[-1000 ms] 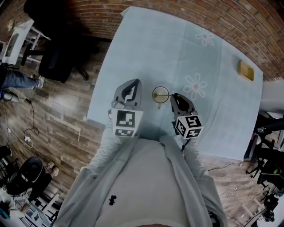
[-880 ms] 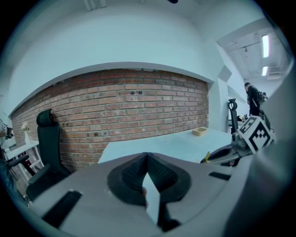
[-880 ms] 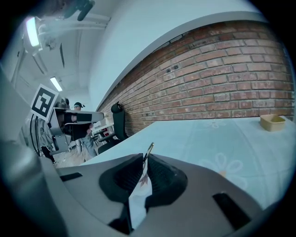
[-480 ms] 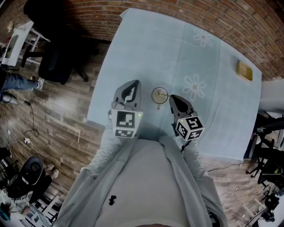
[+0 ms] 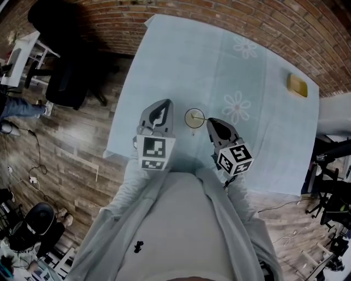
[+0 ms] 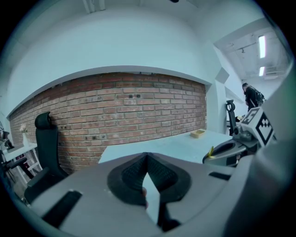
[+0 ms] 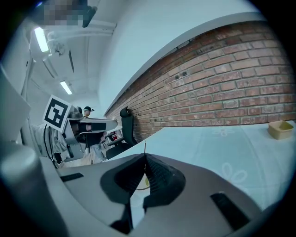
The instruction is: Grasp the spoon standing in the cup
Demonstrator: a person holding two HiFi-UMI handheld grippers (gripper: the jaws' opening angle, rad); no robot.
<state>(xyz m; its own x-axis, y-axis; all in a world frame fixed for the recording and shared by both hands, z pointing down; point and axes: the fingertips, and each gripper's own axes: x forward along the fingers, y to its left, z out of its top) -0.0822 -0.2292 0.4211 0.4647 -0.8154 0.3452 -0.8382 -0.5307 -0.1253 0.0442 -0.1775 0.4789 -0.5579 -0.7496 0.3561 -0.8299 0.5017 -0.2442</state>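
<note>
A small clear cup (image 5: pixel 194 118) stands on the light blue tablecloth (image 5: pixel 186 60), near the table's front edge. A thin spoon (image 5: pixel 199 119) leans out of it toward my right gripper (image 5: pixel 210 123). In the right gripper view the jaws are shut on the spoon's thin handle, whose tip (image 7: pixel 144 148) pokes up above the fingertips of my right gripper (image 7: pixel 145 157); the cup's rim (image 7: pixel 143 183) shows just below them. My left gripper (image 5: pixel 164 104) hangs left of the cup, apart from it. Seen from its own camera, my left gripper (image 6: pixel 147 156) is shut with nothing in it.
A small yellow dish (image 5: pixel 298 85) sits at the table's far right corner, and the cloth has flower prints (image 5: pixel 237 106). A brick wall (image 5: pixel 263 16) runs behind the table. A black office chair (image 5: pixel 68 82) stands on the wooden floor to the left.
My right gripper has edged left toward the cup and its tip now meets the spoon handle. The left gripper has stayed put.
</note>
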